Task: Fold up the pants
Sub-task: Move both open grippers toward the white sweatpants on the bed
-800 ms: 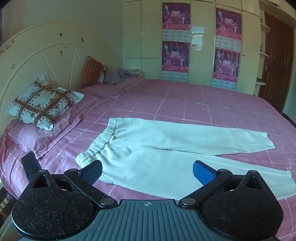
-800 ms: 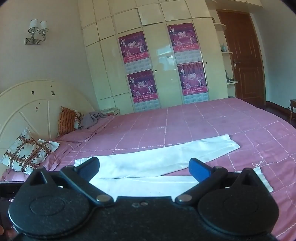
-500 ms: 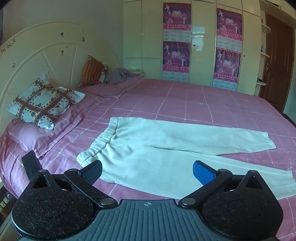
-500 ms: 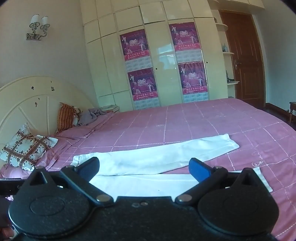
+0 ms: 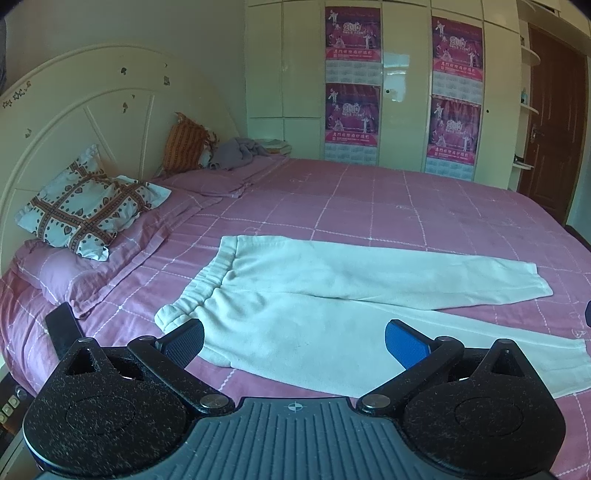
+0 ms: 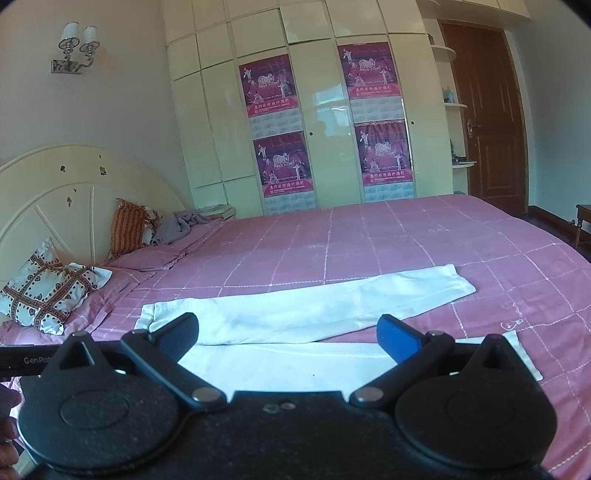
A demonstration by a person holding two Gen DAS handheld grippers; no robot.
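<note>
From my left-hand camera, one patterned pillow [image 5: 85,210] leans on the cream headboard [image 5: 92,110] at the far left, resting on a pink pillow [image 5: 70,273]. Further along the headboard I count one orange striped cushion [image 5: 184,146] and one grey bundle of cloth [image 5: 236,151]. A single pair of white pants [image 5: 332,295] lies flat on the pink checked bedspread [image 5: 369,199], waistband toward the pillows, both legs running out to the right and splayed slightly apart. My left gripper [image 5: 294,345] hangs over the near edge of the bed just short of the waistband, its two fingers spread wide with nothing between them; one pad is black, one blue. Behind the bed, four magenta posters [image 5: 352,33] hang on the wardrobe [image 5: 284,74] doors, two columns of two. One brown door [image 5: 554,122] stands at the far right.

From my right-hand camera, one twin-shade wall lamp [image 6: 75,48] sits upper left. The same pants [image 6: 314,314] stretch across the spread, the far leg ending at one cuff to the right, the near leg running under my right gripper [image 6: 288,338]. Its two fingers are also fully spread and grasp nothing, poised above the near leg. I cannot tell whether either gripper touches the fabric.
</note>
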